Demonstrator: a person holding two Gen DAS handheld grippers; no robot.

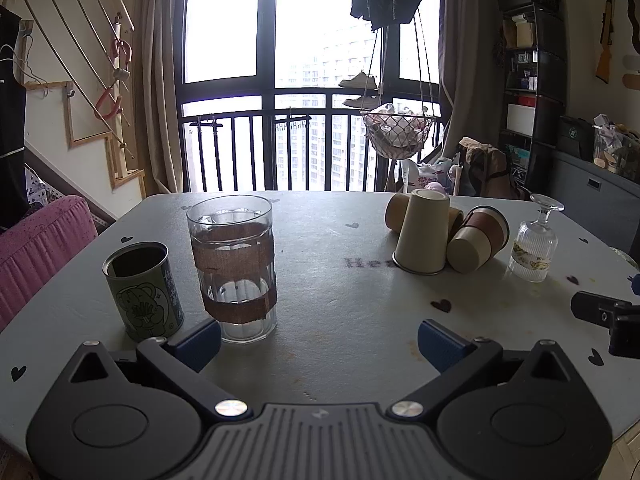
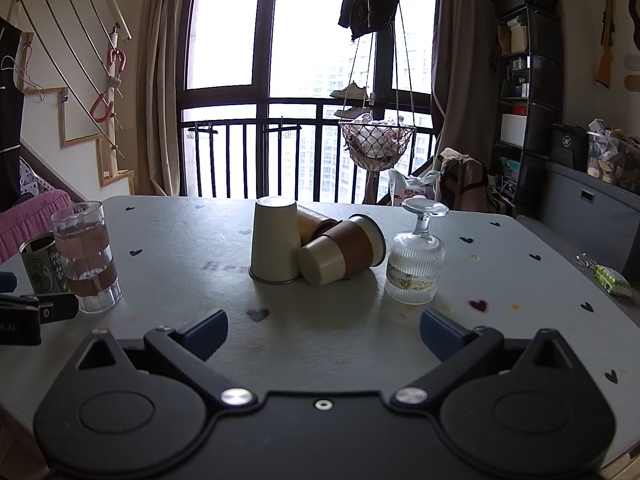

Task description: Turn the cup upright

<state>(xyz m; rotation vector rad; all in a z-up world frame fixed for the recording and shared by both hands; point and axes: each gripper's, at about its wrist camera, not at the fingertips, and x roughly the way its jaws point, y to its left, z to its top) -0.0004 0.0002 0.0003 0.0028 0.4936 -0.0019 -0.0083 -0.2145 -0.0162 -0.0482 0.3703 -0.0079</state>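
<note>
Both tools spread wide, empty. Inverted cream cup [image 2: 275, 240] on counter [image 2: 500, 264] dead ahead of right tool [image 2: 324, 330], axis vertical, rim down; far right of left tool [image 1: 319, 340], so right nearer

You're in a lived-in home apartment, high up: balcony window [image 1: 276, 80] facing tower blocks, curtains [image 1: 156, 92], staircase [image 1: 116, 160], pink sofa [image 1: 40, 248], cluttered storage shelf [image 2: 524, 92], hanging basket [image 2: 376, 140], heart-print table [image 2: 500, 248].

Matt paper cup [image 2: 276, 240]; ribbed clear glass [image 2: 416, 268]; matt table [image 2: 340, 312].
</note>
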